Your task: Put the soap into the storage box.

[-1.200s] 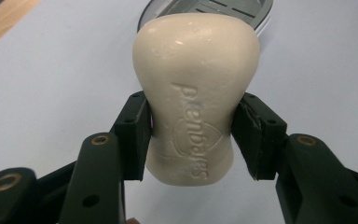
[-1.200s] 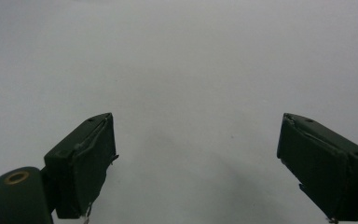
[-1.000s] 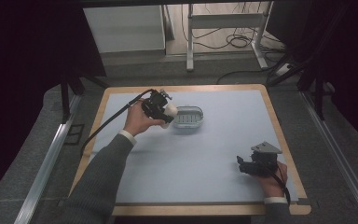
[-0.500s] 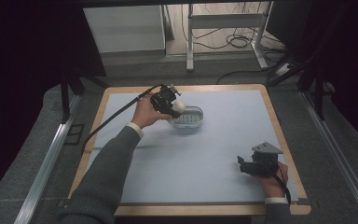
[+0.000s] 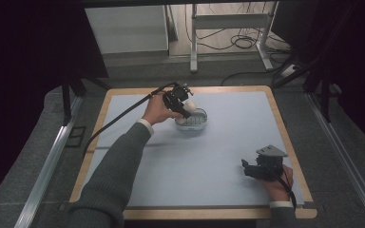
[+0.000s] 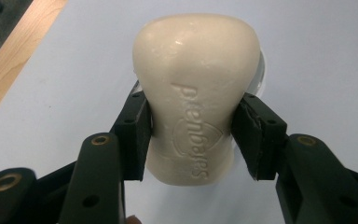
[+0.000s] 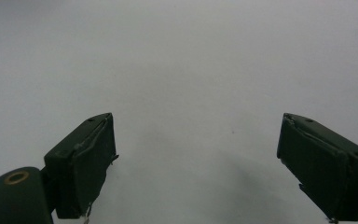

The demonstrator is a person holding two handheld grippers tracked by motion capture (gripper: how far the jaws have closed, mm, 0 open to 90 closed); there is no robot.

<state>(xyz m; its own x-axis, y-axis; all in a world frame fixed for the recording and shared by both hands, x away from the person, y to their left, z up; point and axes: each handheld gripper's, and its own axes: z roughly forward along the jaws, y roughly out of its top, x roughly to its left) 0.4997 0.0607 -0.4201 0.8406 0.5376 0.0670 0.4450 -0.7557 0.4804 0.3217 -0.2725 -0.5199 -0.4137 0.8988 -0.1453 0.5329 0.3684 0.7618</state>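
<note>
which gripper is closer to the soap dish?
Left. The left gripper, clamped on the soap bar, hangs just over the soap dish; the right gripper rests open near the mat's front right.

soap dish (image 5: 193,124) half hidden behind soap bar (image 6: 196,93)

Pale blue table mat (image 5: 218,156)

Waxy smooth soap bar (image 6: 196,88), matt table mat (image 5: 228,156)
</note>
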